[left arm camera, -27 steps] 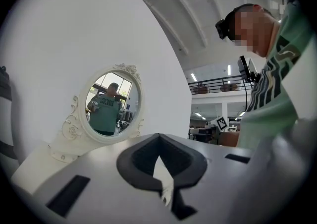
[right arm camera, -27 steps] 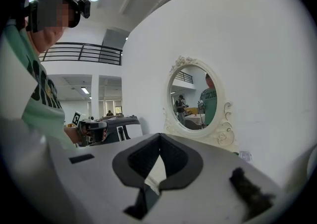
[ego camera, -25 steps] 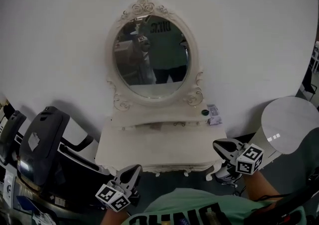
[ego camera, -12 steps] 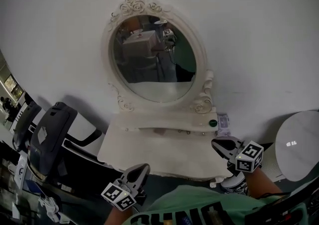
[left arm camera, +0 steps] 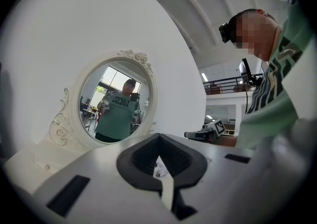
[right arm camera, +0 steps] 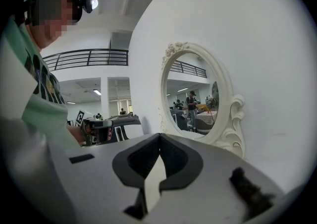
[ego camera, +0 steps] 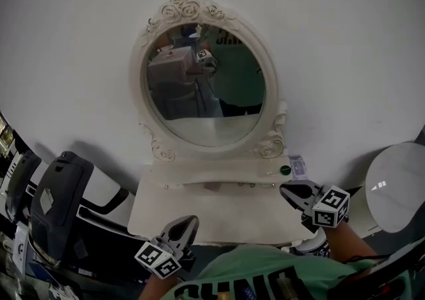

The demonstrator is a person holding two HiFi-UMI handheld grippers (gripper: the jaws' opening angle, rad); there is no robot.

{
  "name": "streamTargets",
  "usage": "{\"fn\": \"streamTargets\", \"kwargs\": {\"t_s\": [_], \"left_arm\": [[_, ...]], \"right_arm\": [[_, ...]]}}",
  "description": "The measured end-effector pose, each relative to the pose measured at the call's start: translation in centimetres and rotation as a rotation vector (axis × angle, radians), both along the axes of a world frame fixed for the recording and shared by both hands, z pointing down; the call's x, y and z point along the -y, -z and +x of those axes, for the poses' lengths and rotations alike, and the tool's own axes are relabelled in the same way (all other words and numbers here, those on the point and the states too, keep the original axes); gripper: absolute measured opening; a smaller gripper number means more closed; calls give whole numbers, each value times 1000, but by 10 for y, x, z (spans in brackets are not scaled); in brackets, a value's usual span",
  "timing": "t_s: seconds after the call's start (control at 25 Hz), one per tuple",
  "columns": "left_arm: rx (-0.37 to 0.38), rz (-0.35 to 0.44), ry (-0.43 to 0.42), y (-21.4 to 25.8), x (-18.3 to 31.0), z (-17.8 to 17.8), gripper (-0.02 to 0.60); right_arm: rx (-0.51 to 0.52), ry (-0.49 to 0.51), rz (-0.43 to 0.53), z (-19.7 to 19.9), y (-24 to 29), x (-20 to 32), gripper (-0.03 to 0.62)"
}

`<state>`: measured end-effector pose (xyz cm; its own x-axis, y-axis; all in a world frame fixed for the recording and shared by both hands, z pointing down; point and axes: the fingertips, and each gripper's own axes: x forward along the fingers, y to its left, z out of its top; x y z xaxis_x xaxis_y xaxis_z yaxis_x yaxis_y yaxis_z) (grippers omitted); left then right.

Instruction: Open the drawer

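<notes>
A white vanity table (ego camera: 219, 211) with an oval mirror (ego camera: 202, 86) stands against the wall. Under the mirror runs a shallow drawer row (ego camera: 212, 186) with small knobs. The table's front face is hidden below its top edge. My left gripper (ego camera: 189, 220) is shut and empty, over the table's front edge left of centre. My right gripper (ego camera: 285, 189) is also shut and empty, over the right front corner. In the left gripper view the left gripper (left arm camera: 158, 136) points level, past the mirror (left arm camera: 116, 104). The right gripper (right arm camera: 159, 136) points along the table beside the mirror frame (right arm camera: 233, 119).
A small green object (ego camera: 285, 170) and a small packet (ego camera: 299, 167) lie at the table's back right. A black office chair (ego camera: 56, 202) stands to the left, and a round white table (ego camera: 398, 182) to the right. The person's green shirt (ego camera: 259, 279) fills the bottom.
The vanity now looks larger and nearer in the head view. Both grippers have moved in over its front edge. Their jaws have stayed shut.
</notes>
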<state>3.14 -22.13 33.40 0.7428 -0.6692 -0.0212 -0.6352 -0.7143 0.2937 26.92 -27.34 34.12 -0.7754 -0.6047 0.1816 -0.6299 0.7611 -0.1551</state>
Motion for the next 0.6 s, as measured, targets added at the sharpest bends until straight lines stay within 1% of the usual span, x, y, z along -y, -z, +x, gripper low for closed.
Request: {"fn": "streamTargets", "kwargs": {"t_s": [0.16, 0.32, 0.44, 0.6], "left_arm": [[-2, 21, -45, 6, 20, -24, 2], [1, 10, -55, -2, 32, -50, 2], [1, -9, -38, -11, 36, -58, 2], [16, -26, 29, -19, 37, -50, 2]], "right_arm": [[-2, -58, -4, -17, 7, 12, 11], [-11, -66, -4, -42, 9, 20, 11], [-20, -26, -14, -60, 4, 25, 11], [-37, 75, -16, -68, -5, 42, 11]]}}
